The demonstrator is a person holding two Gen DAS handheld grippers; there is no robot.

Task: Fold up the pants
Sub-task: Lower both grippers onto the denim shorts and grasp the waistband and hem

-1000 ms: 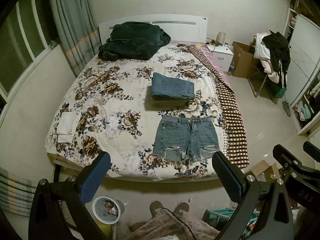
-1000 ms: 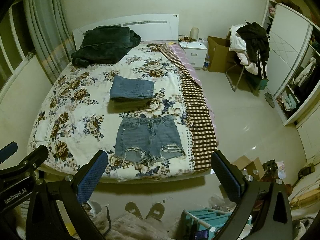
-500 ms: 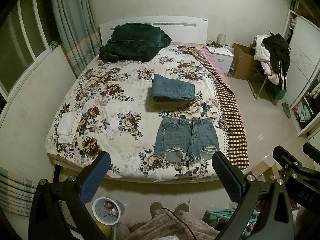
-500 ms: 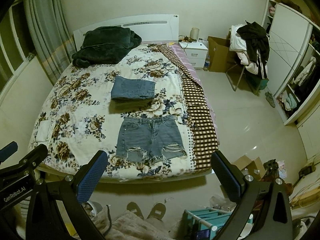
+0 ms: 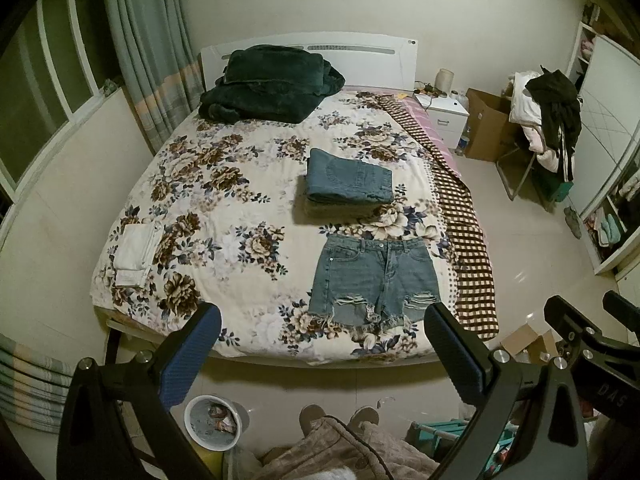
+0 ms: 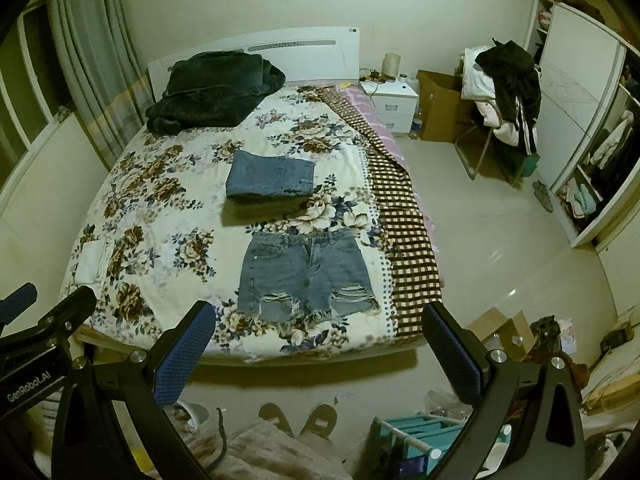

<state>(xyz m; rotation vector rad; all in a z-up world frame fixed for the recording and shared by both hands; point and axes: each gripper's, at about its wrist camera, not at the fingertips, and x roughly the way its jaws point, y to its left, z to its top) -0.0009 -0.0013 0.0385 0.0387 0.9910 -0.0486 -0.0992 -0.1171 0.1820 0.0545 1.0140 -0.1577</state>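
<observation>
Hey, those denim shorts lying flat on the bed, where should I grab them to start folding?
Probably pinch the denim shorts at the frayed hem corners, coming from the bed's foot. They lie flat, waistband away, hems nearest both open grippers.

Bin contents too blurred to tell; slippers half hidden by robe; wardrobe cut by edge.

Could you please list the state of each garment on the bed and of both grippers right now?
denim shorts: spread flat, unfolded, near the foot of the bed.
folded jeans: folded, stacked mid-bed.
white garment: folded, at the bed's left edge.
dark green blanket: bundled at the headboard.
left gripper: open, empty.
right gripper: open, empty.
</observation>
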